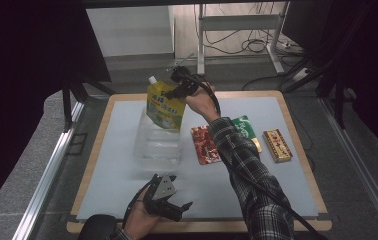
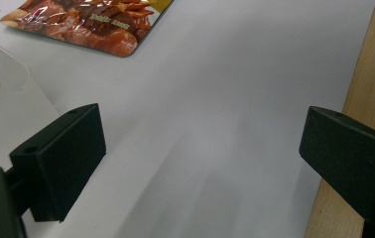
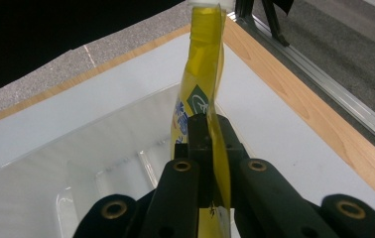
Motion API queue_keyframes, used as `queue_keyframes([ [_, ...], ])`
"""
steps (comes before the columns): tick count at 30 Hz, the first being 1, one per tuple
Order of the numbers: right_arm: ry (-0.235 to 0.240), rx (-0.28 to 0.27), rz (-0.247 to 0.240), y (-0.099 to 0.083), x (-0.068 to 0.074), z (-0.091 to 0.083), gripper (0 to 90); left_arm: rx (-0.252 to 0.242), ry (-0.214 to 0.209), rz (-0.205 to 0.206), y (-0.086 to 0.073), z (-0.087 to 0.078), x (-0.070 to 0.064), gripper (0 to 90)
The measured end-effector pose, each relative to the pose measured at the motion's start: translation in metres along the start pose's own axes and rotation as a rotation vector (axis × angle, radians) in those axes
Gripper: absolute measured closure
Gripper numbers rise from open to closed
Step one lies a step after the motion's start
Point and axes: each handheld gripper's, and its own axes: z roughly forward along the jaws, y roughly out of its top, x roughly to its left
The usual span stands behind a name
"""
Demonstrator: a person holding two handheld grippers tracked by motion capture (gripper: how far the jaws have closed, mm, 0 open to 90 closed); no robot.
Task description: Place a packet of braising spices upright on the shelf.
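Near left, our left tongs [image 1: 174, 204] idle low over the surface [image 1: 102, 150], jaws wide apart, empty. Mid-left, the clear tray [image 1: 158, 145] sits open. Right above it hangs the yellow spout pouch [image 1: 164, 106], long axis upright, cap up, clamped at its edge by the right tongs [image 1: 176, 91]. We judge that a straight drop lands it in the tray. Snack packets [image 1: 206, 145] lie right, untouched.
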Motion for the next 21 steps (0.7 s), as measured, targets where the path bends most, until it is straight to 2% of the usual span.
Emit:
queue_keyframes([
  [7, -0.005, 0.022, 0.011, -0.006, 0.001, 0.017, 89.0, 0.0, -0.004, 0.0, 0.0, 0.001, -0.001, 4.0],
  [8, -0.01, 0.02, 0.002, -0.006, 0.001, 0.019, 89.0, 0.002, -0.005, 0.001, 0.0, 0.001, -0.001, 4.0],
  [14, -0.004, -0.012, 0.025, -0.006, 0.003, 0.03, 89.0, 0.005, -0.007, 0.004, 0.0, 0.002, -0.001, 4.0],
  [21, -0.004, -0.008, 0.026, -0.002, 0.006, 0.038, 88.9, 0.006, -0.006, 0.006, 0.0, 0.002, -0.002, 4.0],
])
